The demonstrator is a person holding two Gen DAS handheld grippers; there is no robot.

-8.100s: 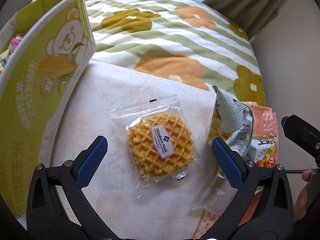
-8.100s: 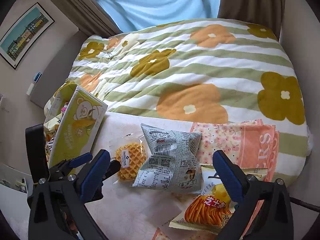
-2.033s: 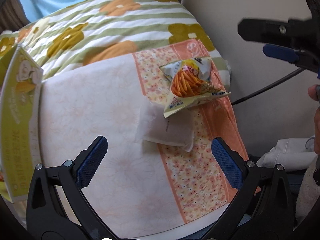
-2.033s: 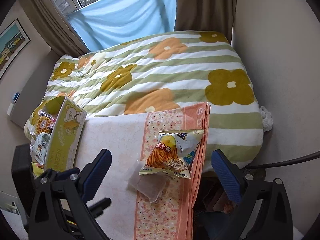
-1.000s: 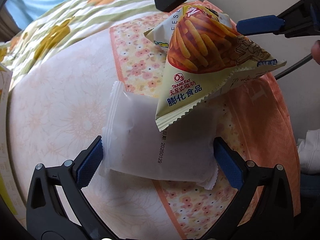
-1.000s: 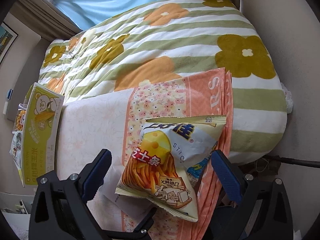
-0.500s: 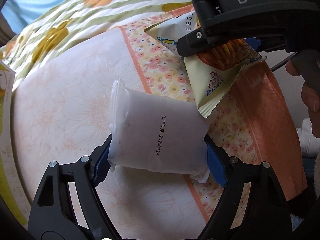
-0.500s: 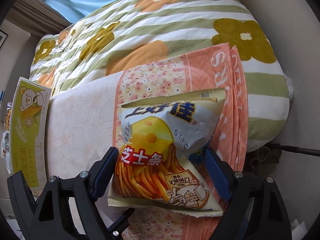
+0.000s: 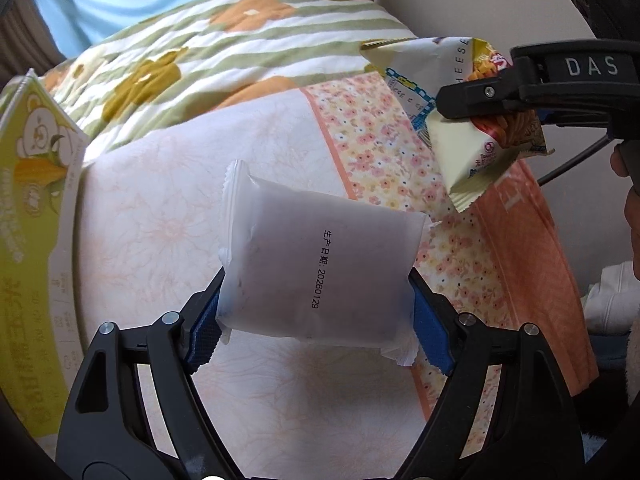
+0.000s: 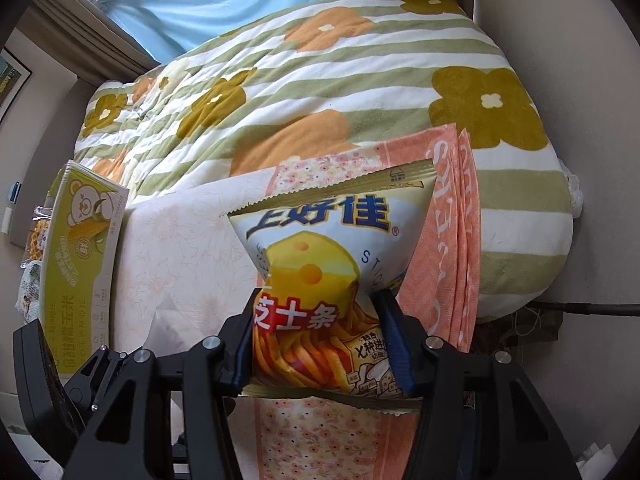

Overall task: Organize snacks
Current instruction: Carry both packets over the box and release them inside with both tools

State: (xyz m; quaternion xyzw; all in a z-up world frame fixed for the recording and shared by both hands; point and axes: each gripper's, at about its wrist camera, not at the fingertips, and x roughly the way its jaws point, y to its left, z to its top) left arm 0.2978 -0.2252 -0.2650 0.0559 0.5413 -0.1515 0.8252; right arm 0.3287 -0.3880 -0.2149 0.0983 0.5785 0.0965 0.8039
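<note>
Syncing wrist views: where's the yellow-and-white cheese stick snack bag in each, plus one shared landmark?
Left wrist: the yellow-and-white cheese stick snack bag sits upper right, clamped in the right gripper, whose jaws are closing.
Right wrist: the same bag fills bottom centre, pinched between the blue pads.
Shared landmark: the green bear-print carton at the left edge of both.

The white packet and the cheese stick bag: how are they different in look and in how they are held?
The white packet is plain, flat, with only a printed date; the cheese stick bag is colourful and puffy. The packet keeps its shape; the bag is pinched narrow. Both are gripped, off the cloth.
</note>
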